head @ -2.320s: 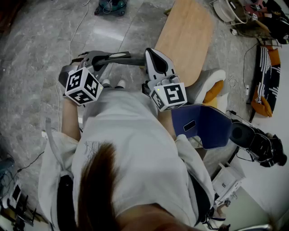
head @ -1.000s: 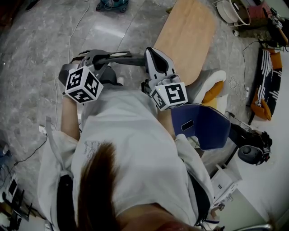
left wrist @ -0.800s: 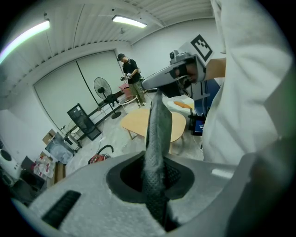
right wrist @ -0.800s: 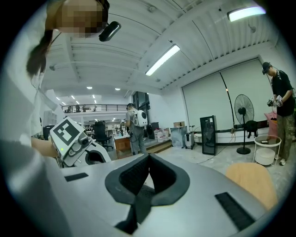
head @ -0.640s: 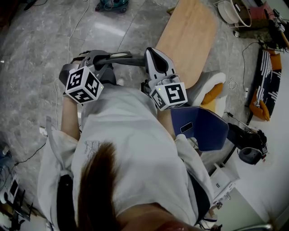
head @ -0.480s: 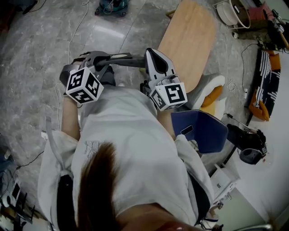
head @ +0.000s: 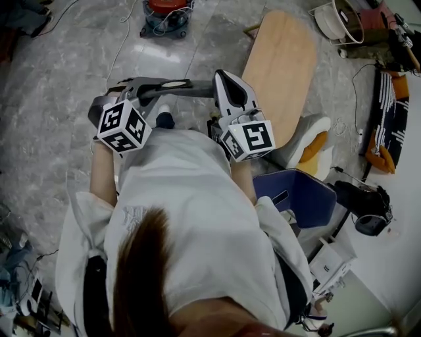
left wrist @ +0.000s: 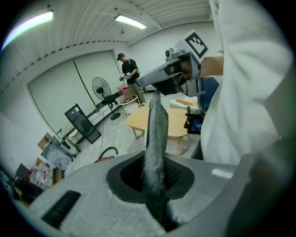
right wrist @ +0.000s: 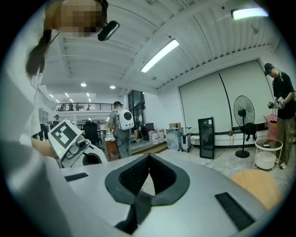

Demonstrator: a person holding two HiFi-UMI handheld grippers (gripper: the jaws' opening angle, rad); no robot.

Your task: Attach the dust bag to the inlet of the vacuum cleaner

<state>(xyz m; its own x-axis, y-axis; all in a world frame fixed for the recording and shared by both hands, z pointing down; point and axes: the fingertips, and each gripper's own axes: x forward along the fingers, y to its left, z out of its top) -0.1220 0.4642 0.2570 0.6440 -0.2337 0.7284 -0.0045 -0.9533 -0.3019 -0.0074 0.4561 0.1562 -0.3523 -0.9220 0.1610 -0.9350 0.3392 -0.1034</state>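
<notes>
My left gripper (left wrist: 155,194) is shut on a flat grey mesh-textured dust bag (left wrist: 155,134), seen edge-on and rising towards my right gripper (left wrist: 178,69). From the head view the bag (head: 174,85) spans as a dark strip from the left gripper (head: 139,85) across to the side of the right gripper (head: 223,77). The right gripper (right wrist: 148,159) has its jaws together with nothing visible between them. A red canister vacuum cleaner (head: 168,12) sits on the floor far ahead; its hose shows in the left gripper view (left wrist: 105,156). The person's white shirt hides the floor below the grippers.
An oval wooden table (head: 283,66) stands ahead on the right, a white and orange seat (head: 309,141) and a blue chair (head: 302,194) beside me. Cables (head: 115,46) trail over the marble floor. A standing fan (right wrist: 244,111) and a person (right wrist: 282,102) are at the far wall.
The floor and furniture have slid down the head view and the red vacuum cleaner has come into sight at the top. Both grippers keep their pose in front of the body.
</notes>
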